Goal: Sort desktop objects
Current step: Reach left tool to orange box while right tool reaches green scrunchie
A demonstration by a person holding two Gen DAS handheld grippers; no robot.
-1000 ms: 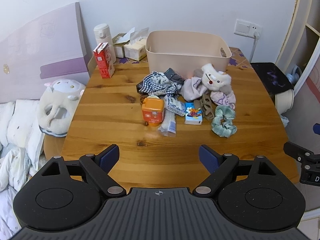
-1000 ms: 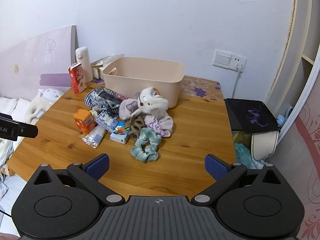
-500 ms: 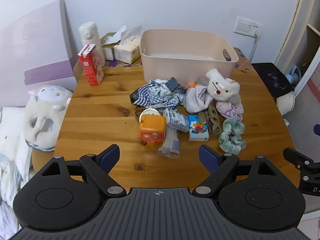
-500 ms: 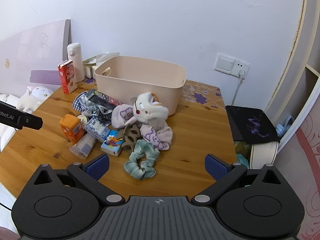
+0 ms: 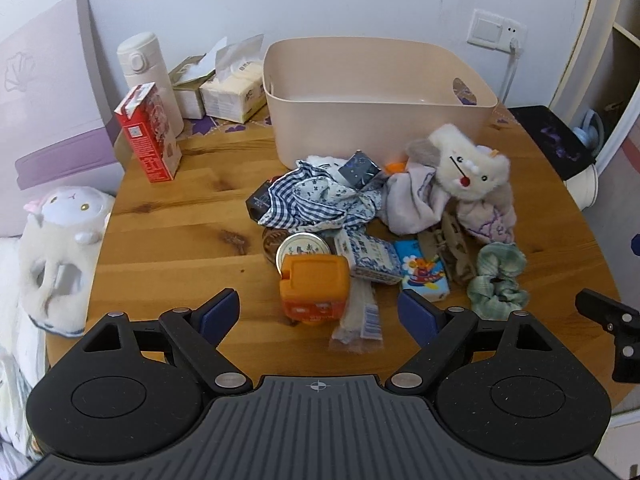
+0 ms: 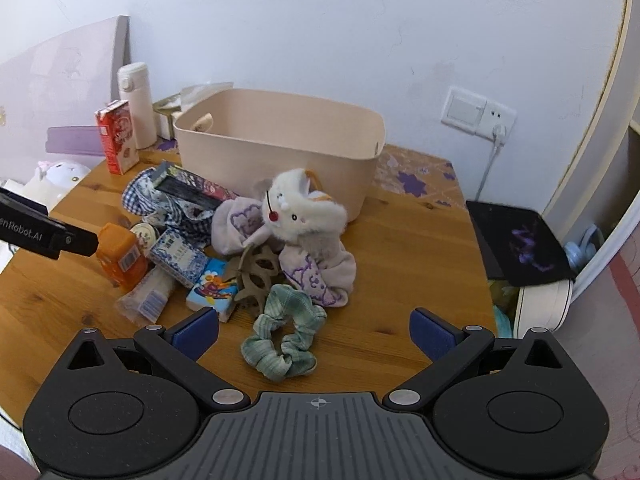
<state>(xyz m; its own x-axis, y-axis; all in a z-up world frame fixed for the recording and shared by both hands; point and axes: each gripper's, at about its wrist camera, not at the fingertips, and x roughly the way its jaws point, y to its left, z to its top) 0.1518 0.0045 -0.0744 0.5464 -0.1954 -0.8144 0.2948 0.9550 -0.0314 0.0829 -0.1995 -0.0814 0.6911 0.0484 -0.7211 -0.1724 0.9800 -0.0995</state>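
A heap of small things lies on the wooden table (image 5: 180,240) in front of an empty beige bin (image 5: 376,92) (image 6: 280,148). It holds an orange box (image 5: 314,288) (image 6: 118,256), a green scrunchie (image 5: 498,280) (image 6: 286,336), a white plush toy (image 5: 468,168) (image 6: 300,208), checked cloth (image 5: 312,200), a blue patterned box (image 5: 370,256) and a cartoon tissue pack (image 5: 424,270) (image 6: 214,290). My left gripper (image 5: 320,312) is open just short of the orange box. My right gripper (image 6: 314,330) is open over the scrunchie.
A red carton (image 5: 148,132), a white flask (image 5: 146,76) and tissue packs (image 5: 232,88) stand at the back left. A plush sheep (image 5: 60,248) sits off the table's left edge. A black-topped stool (image 6: 520,244) stands to the right.
Both grippers have moved forward toward the heap, which now looks larger and nearer. The jaws have stayed open. Nothing on the table has shifted.
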